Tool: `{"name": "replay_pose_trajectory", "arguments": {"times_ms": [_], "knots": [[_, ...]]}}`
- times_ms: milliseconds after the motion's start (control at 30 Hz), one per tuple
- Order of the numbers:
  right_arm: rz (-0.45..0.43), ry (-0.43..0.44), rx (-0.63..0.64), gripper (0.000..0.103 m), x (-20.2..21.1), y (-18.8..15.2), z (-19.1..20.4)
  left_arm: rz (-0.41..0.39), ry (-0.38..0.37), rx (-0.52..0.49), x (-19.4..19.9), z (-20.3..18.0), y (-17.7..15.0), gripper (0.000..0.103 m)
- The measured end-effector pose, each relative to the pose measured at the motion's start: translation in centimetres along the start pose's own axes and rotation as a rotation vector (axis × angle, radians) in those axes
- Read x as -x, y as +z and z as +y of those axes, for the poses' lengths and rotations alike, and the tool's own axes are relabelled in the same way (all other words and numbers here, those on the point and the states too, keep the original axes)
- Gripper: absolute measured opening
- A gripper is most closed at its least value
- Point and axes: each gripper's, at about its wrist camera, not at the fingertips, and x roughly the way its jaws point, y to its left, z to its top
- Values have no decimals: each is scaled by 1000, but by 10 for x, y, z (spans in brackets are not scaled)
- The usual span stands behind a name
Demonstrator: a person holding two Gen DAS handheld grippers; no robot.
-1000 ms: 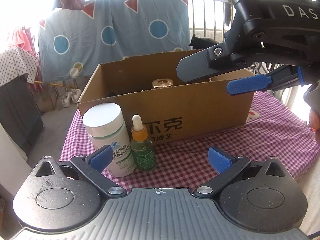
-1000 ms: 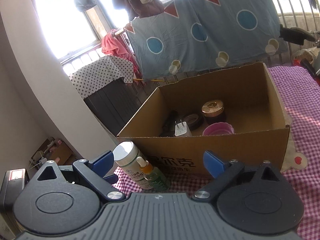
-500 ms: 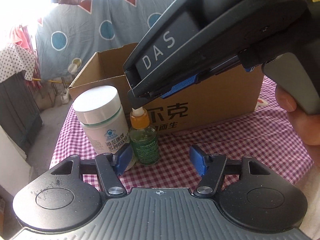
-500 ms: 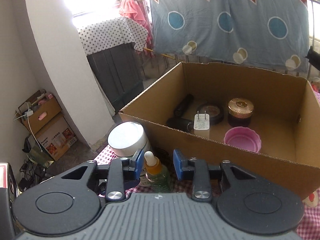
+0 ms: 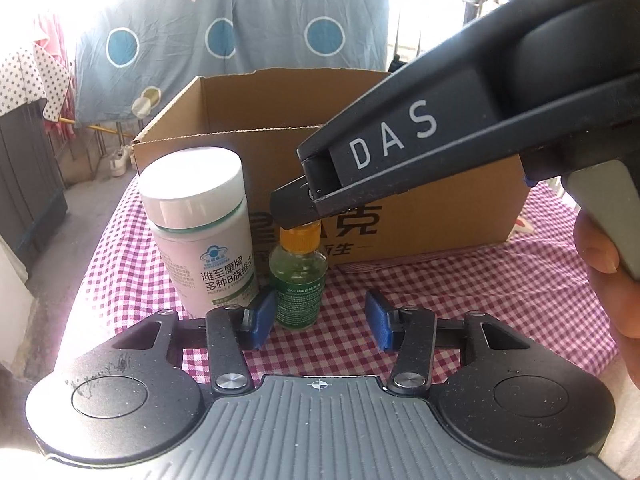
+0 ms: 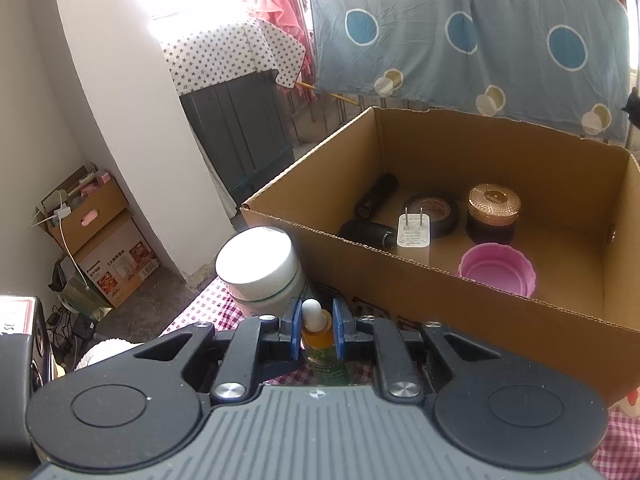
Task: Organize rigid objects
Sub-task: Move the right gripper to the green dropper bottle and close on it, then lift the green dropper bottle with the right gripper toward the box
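Note:
A small green dropper bottle [image 5: 298,284] with an orange collar stands on the checked cloth in front of the cardboard box [image 5: 420,216]. Beside it on the left is a white supplement bottle [image 5: 196,232]. My right gripper [image 6: 317,332] comes down from the upper right in the left wrist view. Its jaws are closing, and the blue pads [image 6: 296,330] press on the dropper bottle [image 6: 318,334] at its collar. My left gripper [image 5: 320,322] is low at the bottle's base. Its jaws are closing too. The left pad [image 5: 264,316] is near the glass and the right pad stands apart.
The box [image 6: 400,272] holds a white plug [image 6: 414,232], a black tape roll [image 6: 432,210], a gold-lidded jar [image 6: 494,212], a pink cap [image 6: 498,270] and black cylinders. A person's hand [image 5: 608,264] grips the right tool. Cartons sit on the floor [image 6: 100,236] at left.
The right gripper swung in over the dropper bottle and its jaws narrowed onto the collar. The left gripper's jaws narrowed from wide apart and it edged closer to the bottles.

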Motion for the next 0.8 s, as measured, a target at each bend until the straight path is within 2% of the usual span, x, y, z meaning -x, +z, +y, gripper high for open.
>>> {"name": "replay_pose_trajectory", "arguments": {"times_ms": [100,200,267,300,333,367,567,800], "knots": [[1,-7,-10,17,5,-3,-4,2,-5,-6,1,-4,0,50],[-1,-8,-22,17,6,-4,-5,25,46,-10,-6,-3,1,50],[-2,-7,-27,17,6,-4,-5,43,48,5,-11,1,1,49],[-1,-4,-29,17,5,-4,-6,53,45,15,-13,2,1,46],[1,-1,-32,17,5,-4,-7,59,42,21,-14,3,1,37],[4,0,-33,17,6,-4,-7,64,35,27,-14,4,1,34],[19,-11,-65,17,21,-12,-15,55,-49,27,-3,-2,-4,34],[31,-62,-125,17,53,-33,-31,38,-204,-42,8,-25,-11,34]]}}
